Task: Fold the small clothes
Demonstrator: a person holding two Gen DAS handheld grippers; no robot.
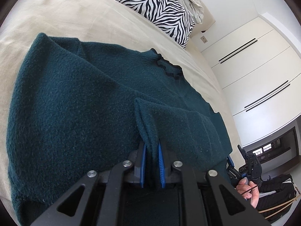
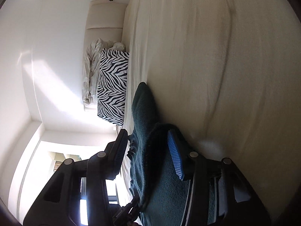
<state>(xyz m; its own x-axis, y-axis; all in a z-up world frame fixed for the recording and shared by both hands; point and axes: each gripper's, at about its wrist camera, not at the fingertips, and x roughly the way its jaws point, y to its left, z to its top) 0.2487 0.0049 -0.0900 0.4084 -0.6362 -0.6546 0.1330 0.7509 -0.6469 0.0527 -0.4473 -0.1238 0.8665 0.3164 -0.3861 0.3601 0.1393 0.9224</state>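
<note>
A dark teal knitted sweater [image 1: 75,103] lies spread on the cream bed sheet [image 1: 56,15], its black-trimmed collar [image 1: 169,69] toward the far right. My left gripper [image 1: 151,150] is shut on a folded edge of the sweater, which rises between its blue pads. The right gripper [image 1: 242,162] shows at the sweater's right edge, held in a hand. In the right wrist view the right gripper [image 2: 148,143] has its jaws wide apart, with sweater fabric [image 2: 146,116] lying between them against the sheet [image 2: 225,56].
A zebra-print pillow [image 1: 156,5] and a crumpled white cloth [image 1: 191,0] lie at the head of the bed. White wardrobe doors [image 1: 254,66] stand to the right. A black bag [image 1: 274,197] sits on the floor.
</note>
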